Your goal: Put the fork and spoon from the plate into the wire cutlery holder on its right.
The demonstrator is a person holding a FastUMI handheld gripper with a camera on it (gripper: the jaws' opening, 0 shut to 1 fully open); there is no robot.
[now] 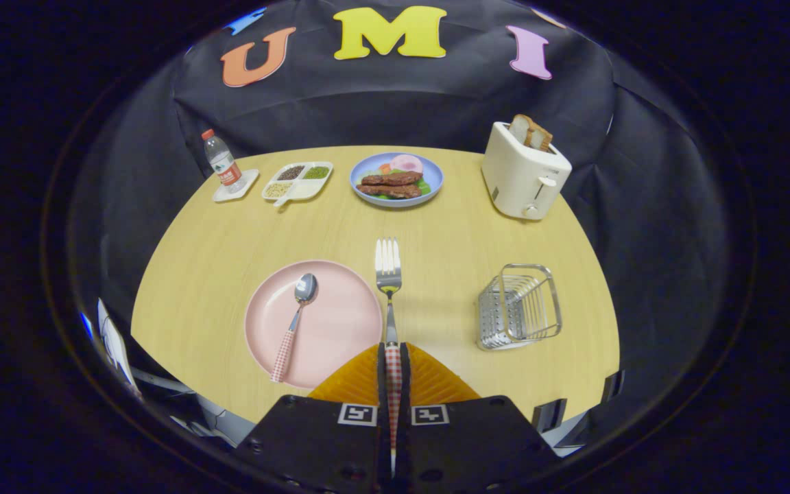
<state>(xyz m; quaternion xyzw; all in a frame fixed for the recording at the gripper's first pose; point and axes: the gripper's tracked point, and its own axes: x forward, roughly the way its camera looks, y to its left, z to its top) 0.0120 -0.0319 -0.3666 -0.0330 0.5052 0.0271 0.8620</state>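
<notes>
My gripper (393, 351) is shut on the fork (388, 274) by its red-checked handle. The fork sticks straight out ahead of the orange fingers (357, 381), tines forward, lifted above the table between the plate and the holder. The pink plate (340, 329) lies just left of the fingers. On it rests the spoon (295, 317), bowl away from me, its red-checked handle reaching over the near rim. The wire cutlery holder (520, 306) stands upright on the table to the right of the fingers, with nothing in it.
The round wooden table (450, 233) carries a white toaster (524, 171) with bread at the far right, a blue plate of food (396, 180) at the far middle, a divided dish (297, 182) and a water bottle (222, 162) on a coaster at the far left.
</notes>
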